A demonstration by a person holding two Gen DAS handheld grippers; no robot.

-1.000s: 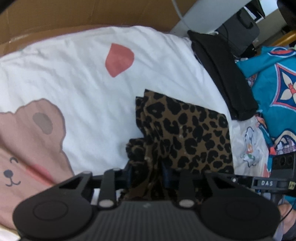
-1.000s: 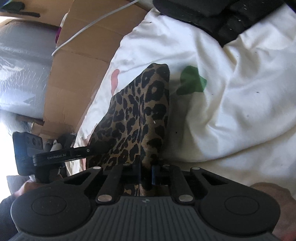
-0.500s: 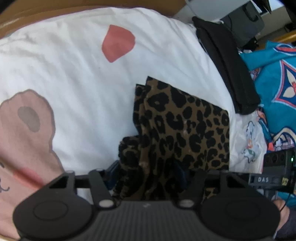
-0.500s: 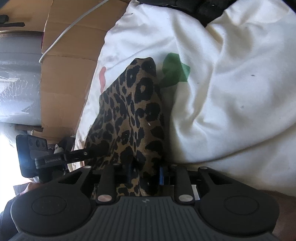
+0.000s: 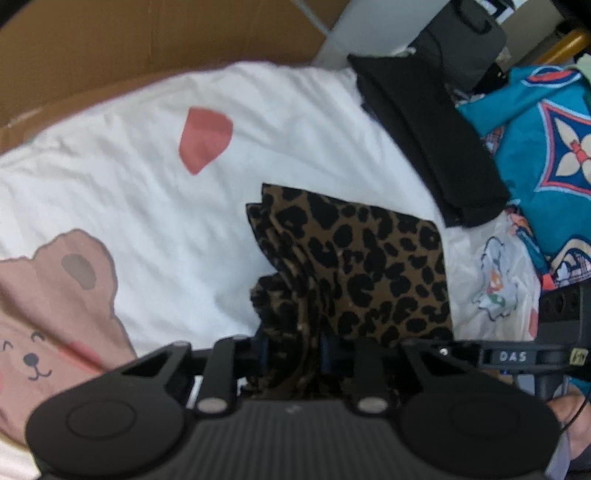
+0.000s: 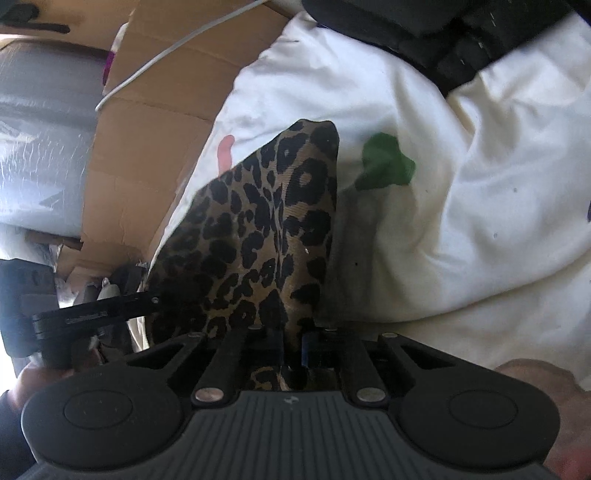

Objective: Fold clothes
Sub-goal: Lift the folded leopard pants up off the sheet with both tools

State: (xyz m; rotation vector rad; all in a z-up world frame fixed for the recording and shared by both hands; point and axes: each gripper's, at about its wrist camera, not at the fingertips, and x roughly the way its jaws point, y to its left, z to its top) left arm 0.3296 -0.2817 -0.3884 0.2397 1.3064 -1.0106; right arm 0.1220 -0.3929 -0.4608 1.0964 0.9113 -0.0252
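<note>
Both tongs — left tongs (image 5: 291,350), right tongs (image 6: 291,343) — closing on the folded leopard-print fabric garment (image 5: 354,266); lift evenly toward 12 o'clock — don't let layers slip.

The right gripper (image 6: 292,349) is closing its jaws on a bunched edge of the leopard-print garment (image 6: 266,229), the cloth pinched between its 2 fingers. From there the fabric rises in a taut peak over the white sheet (image 6: 461,240), which carries a green patch (image 6: 386,162) just right of the peak and a pink one (image 6: 225,149) to its left. At far left the left gripper (image 6: 92,315) touches the garment's other side. Cardboard (image 6: 147,122) with a white cable (image 6: 166,55) stands behind, and dark clothing (image 6: 443,33) lies at the top.
</note>
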